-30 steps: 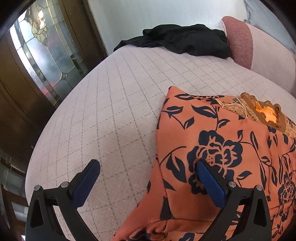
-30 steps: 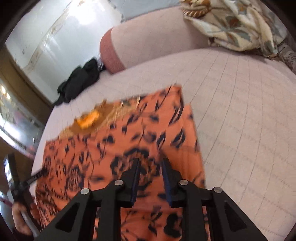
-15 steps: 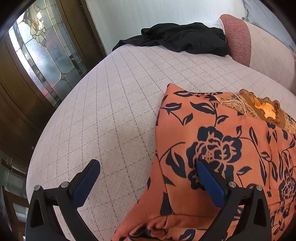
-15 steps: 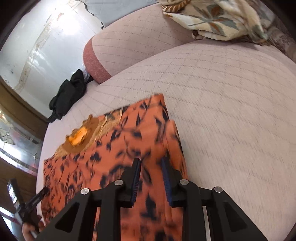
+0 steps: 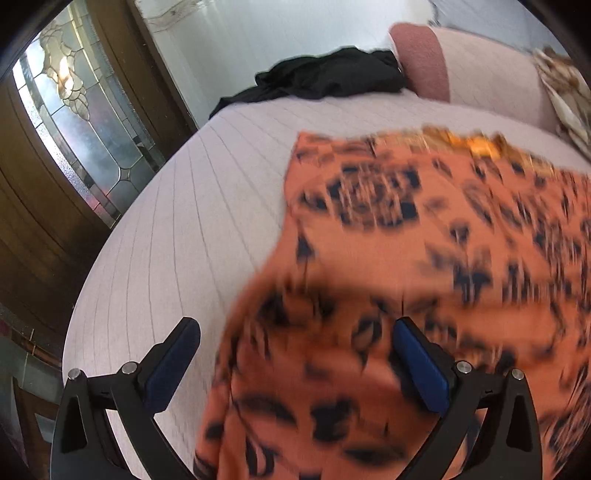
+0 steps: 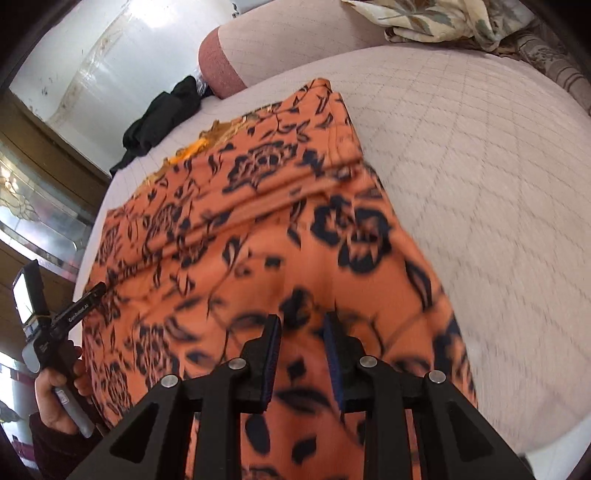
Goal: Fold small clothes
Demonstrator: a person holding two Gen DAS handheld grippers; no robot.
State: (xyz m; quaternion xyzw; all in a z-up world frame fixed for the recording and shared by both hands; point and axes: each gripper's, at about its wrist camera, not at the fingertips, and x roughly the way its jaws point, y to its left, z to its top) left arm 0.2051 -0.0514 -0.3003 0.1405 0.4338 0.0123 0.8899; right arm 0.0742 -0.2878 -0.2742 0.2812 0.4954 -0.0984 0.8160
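Note:
An orange garment with dark flowers [image 5: 424,258] lies spread on the pink quilted cushion [image 5: 192,229], its gold neckline at the far end. My left gripper [image 5: 295,328] is wide open over the garment's near left edge, the cloth lying beneath and between its fingers, which do not press on it. In the right wrist view the garment [image 6: 258,229] shows a crease across its middle. My right gripper [image 6: 301,319] hovers over its near part, jaws a narrow gap apart with only the cloth below showing through the gap. A hand [image 6: 55,398] holds the left gripper at the garment's left side.
A black garment [image 5: 332,77] lies crumpled at the cushion's far end beside a pink bolster [image 5: 421,59]. A pale patterned cloth [image 6: 424,18] is heaped at the far right. A leaded glass door [image 5: 74,122] stands to the left. Bare cushion [image 6: 498,184] lies right of the garment.
Both hands have swept sideways and the views are blurred. More of the garment's near part now lies under both grippers. Neither gripper's jaw gap has visibly changed.

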